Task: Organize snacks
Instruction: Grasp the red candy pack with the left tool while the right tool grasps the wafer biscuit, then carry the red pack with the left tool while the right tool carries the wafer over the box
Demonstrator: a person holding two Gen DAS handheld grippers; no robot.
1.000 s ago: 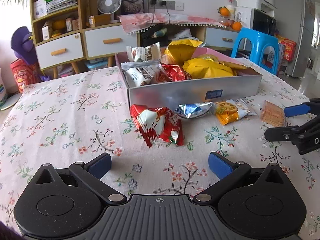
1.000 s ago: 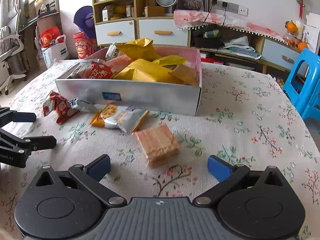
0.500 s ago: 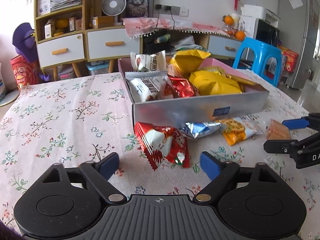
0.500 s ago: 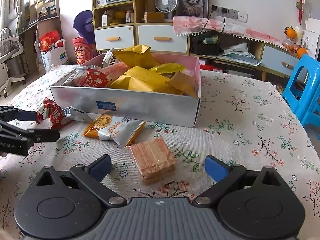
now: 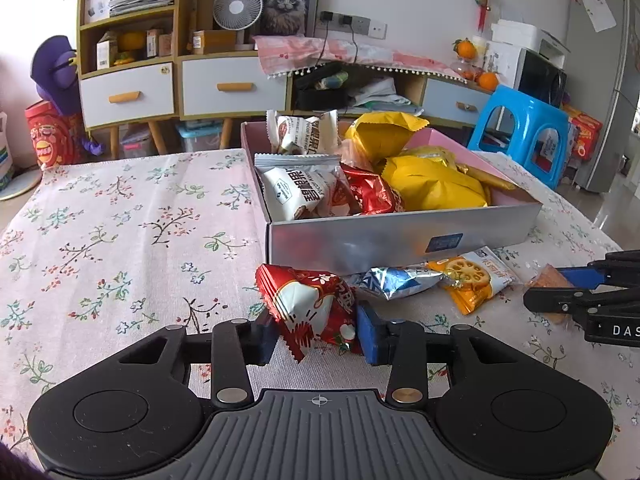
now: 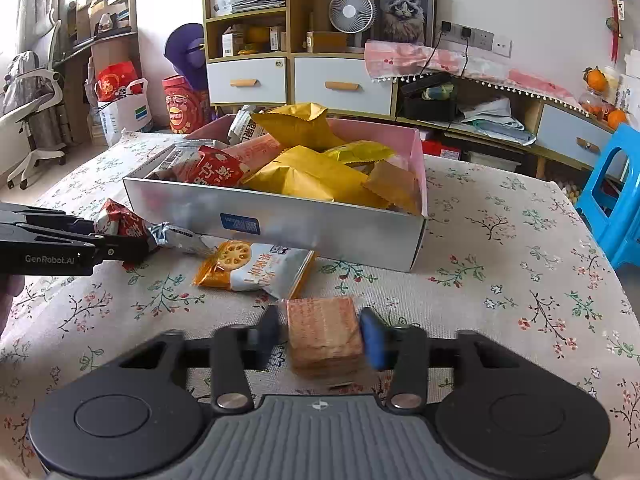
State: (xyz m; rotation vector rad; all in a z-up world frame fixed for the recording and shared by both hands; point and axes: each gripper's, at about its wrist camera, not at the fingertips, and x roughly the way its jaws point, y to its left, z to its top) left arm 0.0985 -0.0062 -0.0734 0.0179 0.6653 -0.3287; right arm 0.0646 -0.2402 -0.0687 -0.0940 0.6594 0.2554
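While the flowered surface (image 5: pixel 120 216) carries the silver box (image 5: pixel 400 236) heaped with snacks, the left gripper (image 5: pixel 316 332) pinches the red packet (image 5: pixel 312 304) lying just before the box, and the right gripper (image 6: pixel 320 334) clamps the wafer pack (image 6: pixel 322 330) nearby.

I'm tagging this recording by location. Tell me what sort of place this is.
Most likely a lived-in home living or dining room: a floral tablecloth covers the table, a drawer cabinet holds a fan and framed cat picture, and a blue plastic stool stands nearby.
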